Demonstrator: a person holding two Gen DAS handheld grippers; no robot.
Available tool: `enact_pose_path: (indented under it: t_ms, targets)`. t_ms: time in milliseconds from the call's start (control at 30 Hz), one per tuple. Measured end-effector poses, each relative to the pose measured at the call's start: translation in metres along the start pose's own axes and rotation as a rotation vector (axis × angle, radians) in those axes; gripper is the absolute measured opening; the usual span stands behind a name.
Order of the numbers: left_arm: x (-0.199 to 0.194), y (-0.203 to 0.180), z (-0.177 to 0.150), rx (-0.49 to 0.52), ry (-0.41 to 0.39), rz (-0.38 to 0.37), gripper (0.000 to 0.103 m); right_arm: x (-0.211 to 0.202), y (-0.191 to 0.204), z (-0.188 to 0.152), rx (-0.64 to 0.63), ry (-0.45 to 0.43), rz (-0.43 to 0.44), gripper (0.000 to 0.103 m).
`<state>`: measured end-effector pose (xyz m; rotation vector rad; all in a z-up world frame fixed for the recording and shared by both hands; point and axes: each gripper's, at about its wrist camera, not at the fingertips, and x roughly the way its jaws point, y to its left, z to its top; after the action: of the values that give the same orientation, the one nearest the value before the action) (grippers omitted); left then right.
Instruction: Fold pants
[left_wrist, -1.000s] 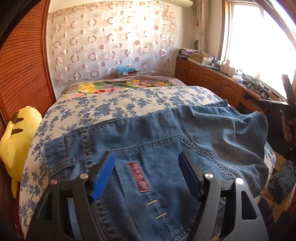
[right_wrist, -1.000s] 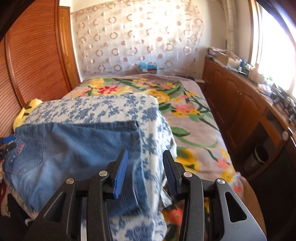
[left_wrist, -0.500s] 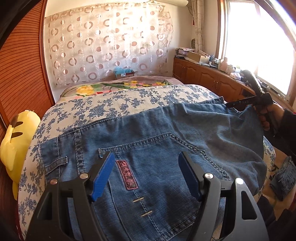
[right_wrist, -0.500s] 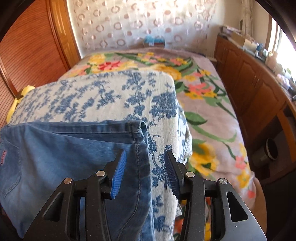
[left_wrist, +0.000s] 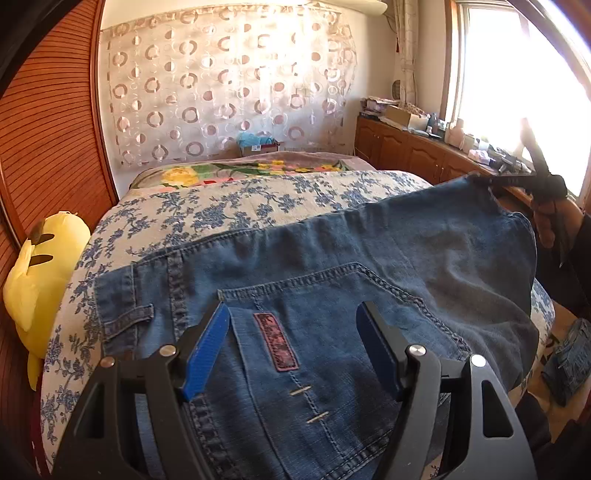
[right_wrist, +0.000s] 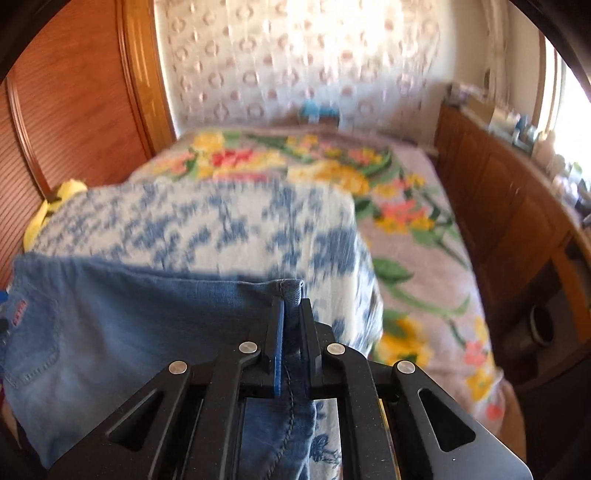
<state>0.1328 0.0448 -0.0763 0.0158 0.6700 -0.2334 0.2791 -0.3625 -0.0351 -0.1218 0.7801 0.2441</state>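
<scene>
Blue denim pants (left_wrist: 332, 280) lie across a blue-flowered quilt (left_wrist: 229, 206) on the bed, back pocket with a red label (left_wrist: 276, 341) up. My left gripper (left_wrist: 291, 332) hovers open just above that pocket, its blue pads (left_wrist: 207, 347) either side of the label, nothing pinched. My right gripper (right_wrist: 291, 317) is shut on the hem corner of the pants (right_wrist: 110, 332), with denim squeezed between its pads. In the left wrist view that gripper (left_wrist: 480, 181) holds the corner raised at the far right, a hand (left_wrist: 550, 218) behind it.
A yellow plush toy (left_wrist: 40, 273) sits against the wooden wall at the left. A floral blanket (right_wrist: 406, 221) covers the far bed. Wooden cabinets (right_wrist: 517, 206) with clutter run along the right under the window. More denim (left_wrist: 569, 362) lies on the floor at right.
The right gripper has closed onto the pants' hem corner, after standing open over it. In the left wrist view that corner now sits lifted. The left gripper has stayed put.
</scene>
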Motion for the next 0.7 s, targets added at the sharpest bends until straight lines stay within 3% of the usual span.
enact_pose_path:
  t_ms: [200, 400, 467, 700]
  targets:
    - [-0.005, 0.006, 0.002, -0.009, -0.014, 0.012, 0.072, -0.009, 0.016, 0.037, -0.047, -0.083, -0.076, 0.004]
    - [-0.009, 0.007, -0.001, -0.011, -0.020, 0.010, 0.072, 0.024, 0.024, 0.042, -0.083, -0.013, -0.164, 0.007]
    - [-0.010, 0.007, -0.001, -0.006, -0.021, 0.011, 0.072, 0.026, 0.019, 0.033, -0.054, 0.005, -0.153, 0.023]
    - [-0.016, 0.004, -0.002, -0.008, -0.027, -0.003, 0.072, -0.009, 0.010, -0.017, -0.008, 0.016, -0.072, 0.038]
